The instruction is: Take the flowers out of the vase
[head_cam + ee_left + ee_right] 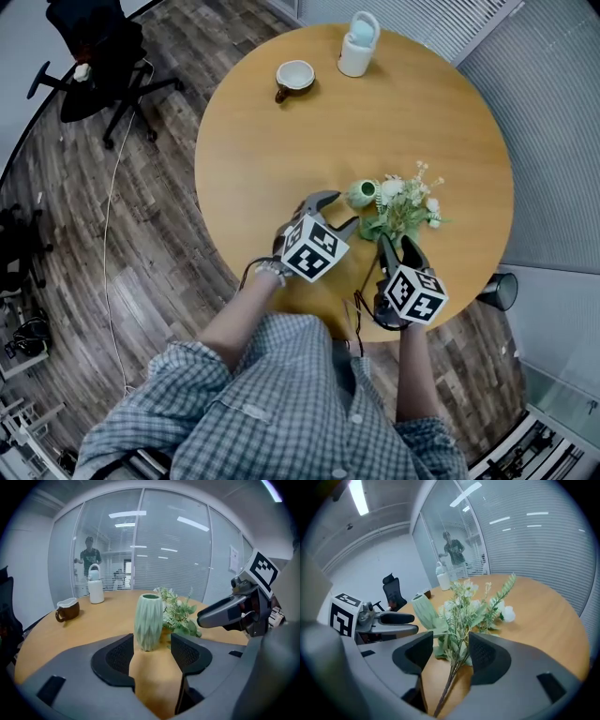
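A pale green ribbed vase (362, 194) stands upright and empty on the round wooden table (272, 159). The bunch of flowers (405, 206), green sprigs with small white blooms, lies flat on the table just right of it. My left gripper (335, 214) is open, and in the left gripper view the vase (149, 622) stands just beyond the tips of the left gripper (151, 651), untouched. My right gripper (451, 656) is open too. The flowers' stem (449, 679) runs between its jaws, resting on the table, and the pads stand clear of it.
A brown cup (294, 77) and a white jug (358, 44) stand at the table's far side. A black office chair (94, 56) is on the wooden floor at the upper left. Glass walls with blinds enclose the room; a person (89, 557) stands behind the glass.
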